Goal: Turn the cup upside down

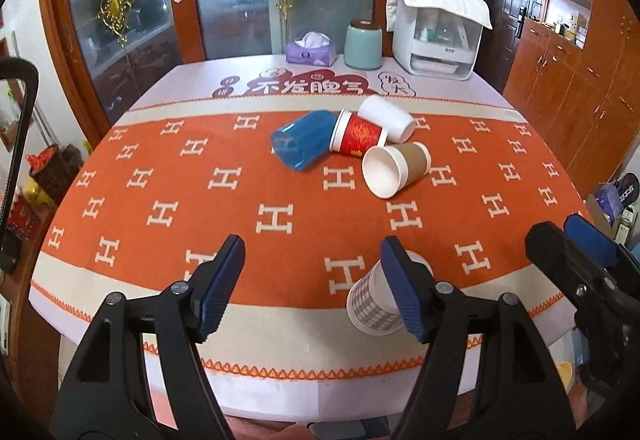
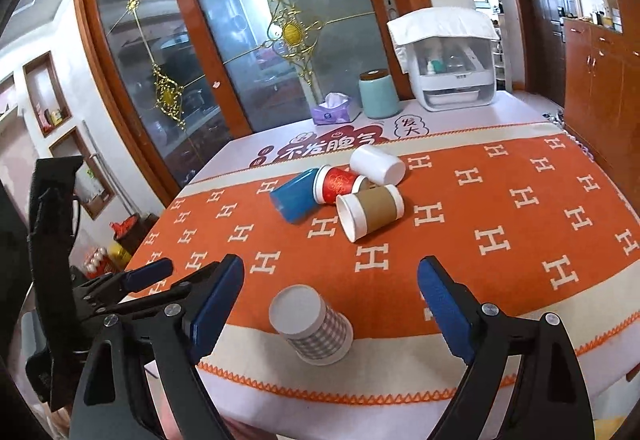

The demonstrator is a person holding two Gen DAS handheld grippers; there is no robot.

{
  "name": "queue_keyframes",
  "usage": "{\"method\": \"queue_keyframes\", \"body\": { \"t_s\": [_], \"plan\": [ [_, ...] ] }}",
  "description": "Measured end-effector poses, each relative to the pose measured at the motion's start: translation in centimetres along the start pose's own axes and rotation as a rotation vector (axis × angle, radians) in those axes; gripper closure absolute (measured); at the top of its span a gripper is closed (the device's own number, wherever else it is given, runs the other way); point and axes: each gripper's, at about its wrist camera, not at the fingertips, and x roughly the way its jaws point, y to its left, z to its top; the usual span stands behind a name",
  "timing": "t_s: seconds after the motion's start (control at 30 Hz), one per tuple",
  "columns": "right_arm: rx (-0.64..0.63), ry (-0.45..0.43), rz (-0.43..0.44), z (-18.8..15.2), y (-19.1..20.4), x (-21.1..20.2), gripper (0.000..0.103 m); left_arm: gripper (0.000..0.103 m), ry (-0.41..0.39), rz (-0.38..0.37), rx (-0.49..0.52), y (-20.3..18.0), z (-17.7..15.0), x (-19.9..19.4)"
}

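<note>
A plaid paper cup (image 2: pixel 314 326) stands upside down near the table's front edge, base up; in the left wrist view (image 1: pixel 372 302) my right finger partly hides it. My left gripper (image 1: pixel 312 284) is open and empty, left of the cup. My right gripper (image 2: pixel 330 314) is open, its fingers either side of the cup and apart from it. Farther back lie several cups on their sides: blue (image 1: pixel 302 146), red (image 1: pixel 358 134), white (image 1: pixel 388 118) and brown (image 1: pixel 396 168). They also show in the right wrist view: blue (image 2: pixel 294 198), red (image 2: pixel 340 182), white (image 2: pixel 378 164), brown (image 2: pixel 370 210).
An orange cloth with white H marks (image 1: pixel 200 200) covers the table. At the back stand a tissue box (image 1: pixel 311 50), a teal canister (image 1: pixel 363 44) and a white appliance under a cloth (image 1: pixel 436 36). The right gripper shows at the left wrist view's right edge (image 1: pixel 576 252). Wooden cabinets stand at right.
</note>
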Motion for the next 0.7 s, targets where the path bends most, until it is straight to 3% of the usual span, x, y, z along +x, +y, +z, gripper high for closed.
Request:
{"method": "queue_keyframes", "body": {
  "t_s": [0.7],
  "plan": [
    [-0.016,0.005,-0.007,0.3,0.3,0.9,0.013,0.031,0.009,-0.01,-0.031,0.8,0.3,0.6]
  ]
}}
